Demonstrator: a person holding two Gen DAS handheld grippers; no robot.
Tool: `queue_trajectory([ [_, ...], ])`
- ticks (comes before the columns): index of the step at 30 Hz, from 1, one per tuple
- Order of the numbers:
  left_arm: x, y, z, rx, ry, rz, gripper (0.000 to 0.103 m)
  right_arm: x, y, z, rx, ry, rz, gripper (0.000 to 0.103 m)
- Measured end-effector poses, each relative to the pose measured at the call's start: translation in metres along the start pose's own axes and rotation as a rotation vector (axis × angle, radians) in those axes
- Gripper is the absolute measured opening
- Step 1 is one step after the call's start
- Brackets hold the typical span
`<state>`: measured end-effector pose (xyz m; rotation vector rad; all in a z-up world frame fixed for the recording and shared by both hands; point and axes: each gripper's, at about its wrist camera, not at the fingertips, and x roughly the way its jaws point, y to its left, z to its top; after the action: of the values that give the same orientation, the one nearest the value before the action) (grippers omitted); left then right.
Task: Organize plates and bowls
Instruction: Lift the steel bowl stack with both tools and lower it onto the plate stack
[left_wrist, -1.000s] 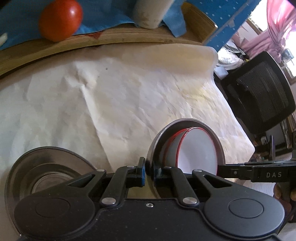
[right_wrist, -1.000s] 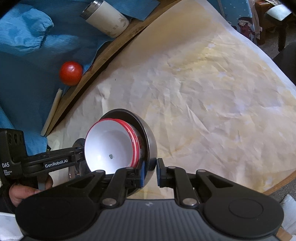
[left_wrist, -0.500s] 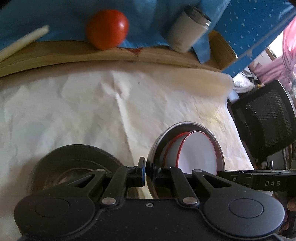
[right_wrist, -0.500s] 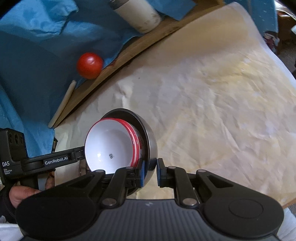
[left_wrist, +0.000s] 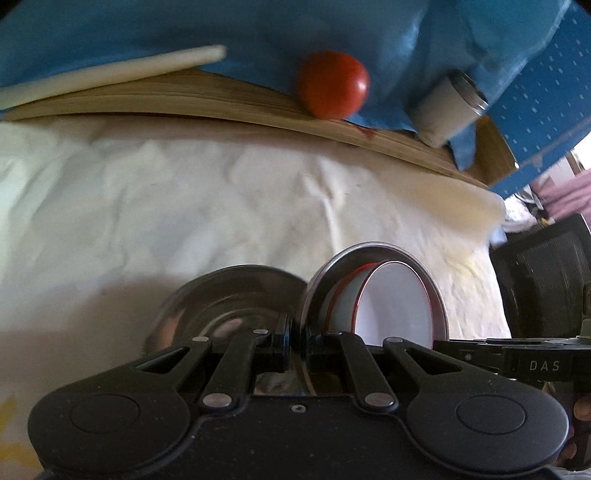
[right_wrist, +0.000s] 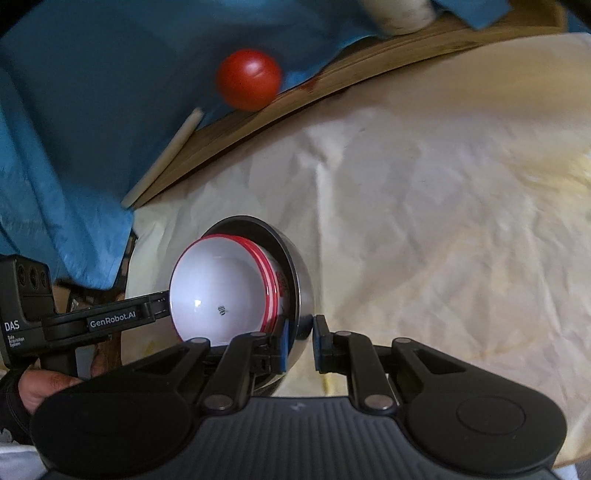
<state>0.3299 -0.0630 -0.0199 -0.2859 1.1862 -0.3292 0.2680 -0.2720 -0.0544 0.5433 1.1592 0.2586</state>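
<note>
Both tools have swung toward the tomato (left_wrist: 332, 85). The left tool (left_wrist: 297, 345) and right tool (right_wrist: 298, 343) each pinch the steel bowl (right_wrist: 291, 254) rim; the red-rimmed white bowl (right_wrist: 218, 291) stays nested, tipped, above the papered surface (right_wrist: 424, 221). Carrying continues, likely toward the steel plate (left_wrist: 229, 295) beside it.

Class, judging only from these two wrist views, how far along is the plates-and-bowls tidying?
Done: the red-rimmed white bowls are nested inside the steel bowl.
In hand: the left gripper and right gripper each pinch that steel bowl's rim, holding it tilted above the paper-covered table.
Left: a steel plate lies apart; the stack isn't set down.
</note>
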Motion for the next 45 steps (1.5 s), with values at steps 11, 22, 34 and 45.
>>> queue_trajectory([
  [11, -0.019, 0.039, -0.016, -0.094, -0.025, 0.048, 0.006, 0.032, 0.032, 0.004, -0.073, 0.084, 0.025, 0.014],
  [22, -0.018, 0.06, -0.026, -0.132, -0.009, 0.064, 0.006, 0.054, 0.045, 0.003, -0.088, 0.139, 0.011, 0.014],
  [34, -0.006, 0.06, -0.021, -0.105, 0.029, 0.058, 0.006, 0.059, 0.038, 0.001, -0.044, 0.14, -0.008, 0.014],
  [45, 0.0, 0.059, -0.018, -0.101, 0.053, 0.059, 0.005, 0.061, 0.034, 0.002, -0.029, 0.149, -0.018, 0.014],
])
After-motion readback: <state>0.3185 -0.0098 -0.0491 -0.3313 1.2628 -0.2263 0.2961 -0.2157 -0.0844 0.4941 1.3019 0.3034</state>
